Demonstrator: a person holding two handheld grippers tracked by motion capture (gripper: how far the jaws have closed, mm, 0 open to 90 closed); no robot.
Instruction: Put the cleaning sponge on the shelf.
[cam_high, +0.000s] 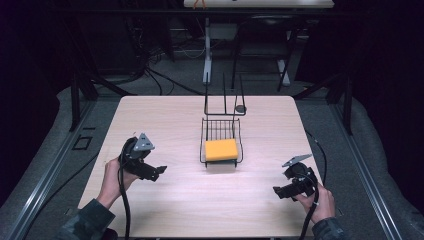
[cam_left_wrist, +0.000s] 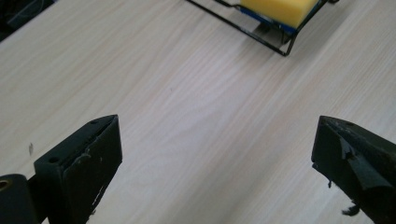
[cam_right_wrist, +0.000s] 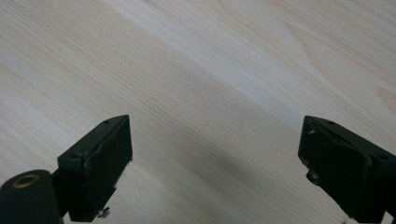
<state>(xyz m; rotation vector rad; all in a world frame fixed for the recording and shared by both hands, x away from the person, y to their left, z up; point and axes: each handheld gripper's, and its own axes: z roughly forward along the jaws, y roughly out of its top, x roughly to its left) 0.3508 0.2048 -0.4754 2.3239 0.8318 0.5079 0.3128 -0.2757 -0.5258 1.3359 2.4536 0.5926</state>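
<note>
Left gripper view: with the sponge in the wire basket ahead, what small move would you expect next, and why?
Probably the left claw eases forward toward the yellow sponge in the wire basket. Its jaws stand wide open over bare table, holding nothing, and the sponge lies ahead of it. The right claw is open too.

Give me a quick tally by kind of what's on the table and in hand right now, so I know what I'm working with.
Yellow sponge: 1, lying in the basket
Black wire basket: 1
Black wire rack behind the basket: 1
Grippers: 2, left gripper and right gripper, both open and holding nothing
Total: 5
</note>
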